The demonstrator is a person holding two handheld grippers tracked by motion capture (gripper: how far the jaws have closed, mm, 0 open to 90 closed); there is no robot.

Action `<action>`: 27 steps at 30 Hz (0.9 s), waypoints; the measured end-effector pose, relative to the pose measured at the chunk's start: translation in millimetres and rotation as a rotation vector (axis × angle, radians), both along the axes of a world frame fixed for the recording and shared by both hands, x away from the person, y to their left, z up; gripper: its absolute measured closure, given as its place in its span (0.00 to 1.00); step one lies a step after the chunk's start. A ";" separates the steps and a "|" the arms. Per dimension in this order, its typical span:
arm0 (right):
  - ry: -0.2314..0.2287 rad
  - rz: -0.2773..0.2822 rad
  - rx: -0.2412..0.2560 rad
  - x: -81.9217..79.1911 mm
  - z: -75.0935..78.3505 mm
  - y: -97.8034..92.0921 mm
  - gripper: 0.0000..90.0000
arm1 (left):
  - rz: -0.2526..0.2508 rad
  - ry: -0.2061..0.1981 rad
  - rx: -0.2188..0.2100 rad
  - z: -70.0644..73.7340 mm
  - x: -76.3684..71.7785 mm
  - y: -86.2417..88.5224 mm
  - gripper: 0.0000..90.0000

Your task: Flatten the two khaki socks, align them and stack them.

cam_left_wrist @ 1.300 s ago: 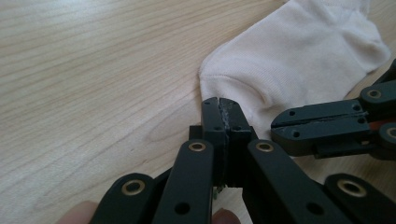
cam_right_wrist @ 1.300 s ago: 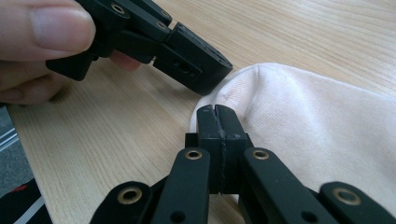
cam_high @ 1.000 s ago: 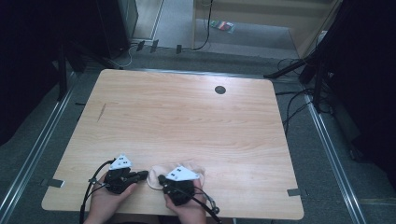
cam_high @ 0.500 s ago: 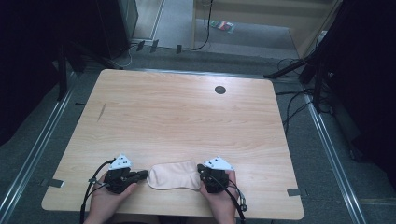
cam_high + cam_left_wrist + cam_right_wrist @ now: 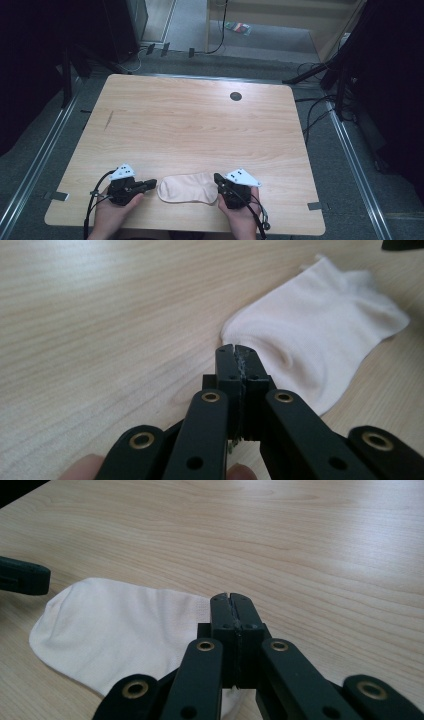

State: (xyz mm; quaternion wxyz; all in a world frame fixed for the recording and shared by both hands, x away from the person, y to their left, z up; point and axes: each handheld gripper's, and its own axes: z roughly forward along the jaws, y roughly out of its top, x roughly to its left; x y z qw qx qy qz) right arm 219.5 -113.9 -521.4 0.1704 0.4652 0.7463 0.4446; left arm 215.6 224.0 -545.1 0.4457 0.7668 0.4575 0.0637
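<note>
We see a pale wooden table [image 5: 200,130] with a cream sock [image 5: 187,188] lying flat near its front edge. Our left gripper [image 5: 150,184] and right gripper [image 5: 218,178] flank it, each with jaws pressed together, holding nothing. A small dark round hole [image 5: 235,96] marks the far side.

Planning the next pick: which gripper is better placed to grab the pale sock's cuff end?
Right. The right gripper sits at the pale fabric sock's cuff end; the left gripper faces its rounded toe. Both are shut.
</note>
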 end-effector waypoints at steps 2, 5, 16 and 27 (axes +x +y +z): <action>0.000 -0.001 0.024 1.1 1.0 -4.7 0.94 | 0.005 -0.012 0.000 1.5 -0.5 1.1 1.00; -0.015 -0.015 0.037 3.4 2.1 -11.2 0.78 | 0.022 -0.055 -0.020 4.6 -1.9 6.5 0.94; -0.046 -0.024 0.058 9.0 8.6 -51.2 0.18 | 0.157 -0.243 -0.072 7.7 -2.3 33.6 0.42; -0.062 -0.092 0.055 15.0 9.1 -89.6 0.15 | 0.247 -0.237 -0.049 8.3 1.4 56.5 0.15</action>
